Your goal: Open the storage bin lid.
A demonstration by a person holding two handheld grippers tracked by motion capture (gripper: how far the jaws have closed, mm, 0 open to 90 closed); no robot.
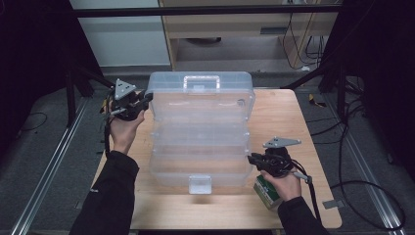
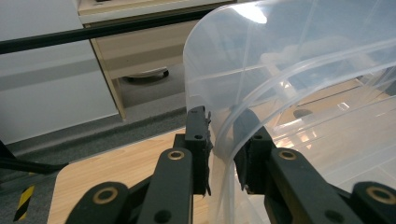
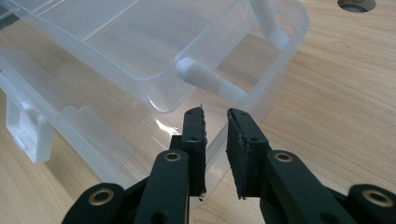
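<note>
The wooden surface (image 1: 288,117) carries a clear plastic organiser box (image 1: 200,147), its lid (image 1: 200,95) swung up and back; the left claw (image 2: 223,154) is clamped on that lid's side edge, seemingly holding it open; the box's near corner lies just ahead of the right claw (image 3: 215,140), whose jaws stand slightly apart on nothing; a green-and-white carton (image 1: 266,192) sits under the right hand. Likely next: filling a compartment, which calls for a grasp first.
</note>
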